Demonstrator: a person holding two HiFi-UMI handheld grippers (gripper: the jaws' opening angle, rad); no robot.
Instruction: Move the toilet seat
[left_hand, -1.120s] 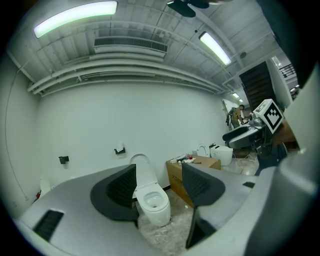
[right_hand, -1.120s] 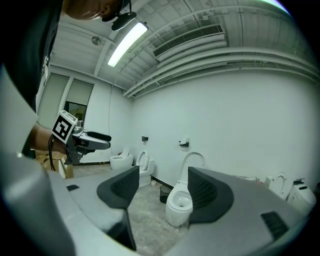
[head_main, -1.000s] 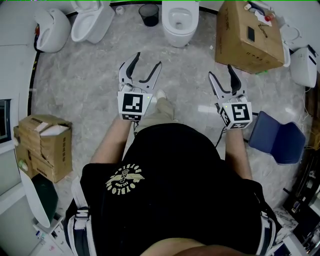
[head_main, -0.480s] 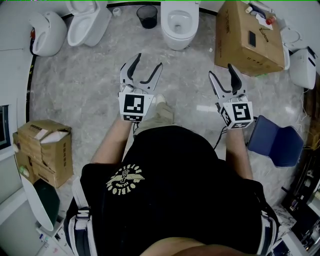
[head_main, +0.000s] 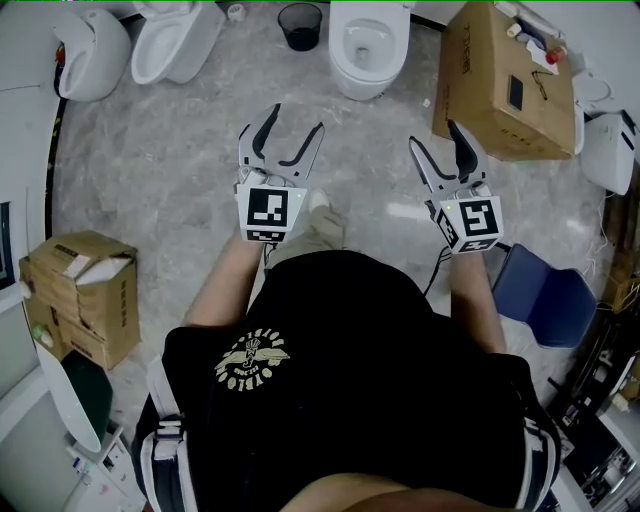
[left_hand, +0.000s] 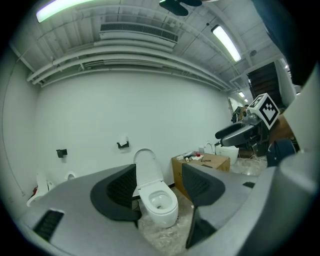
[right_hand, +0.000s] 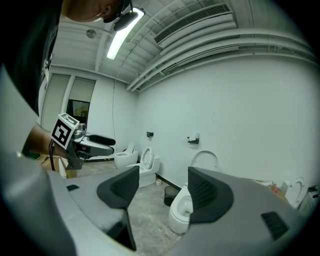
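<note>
Now holding the left gripper and the right gripper up in front, jaws on both wide apart and gripping nothing, likely getting ready to reach the white oval toilet seat, lying on the white round toilet well ahead by the wall. Seeing lots of bare grey stone floor to walk over, keeping off the big brown cardboard box at the right

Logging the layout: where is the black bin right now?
Head view, top edge: the black bin stands just left of the open toilet.
</note>
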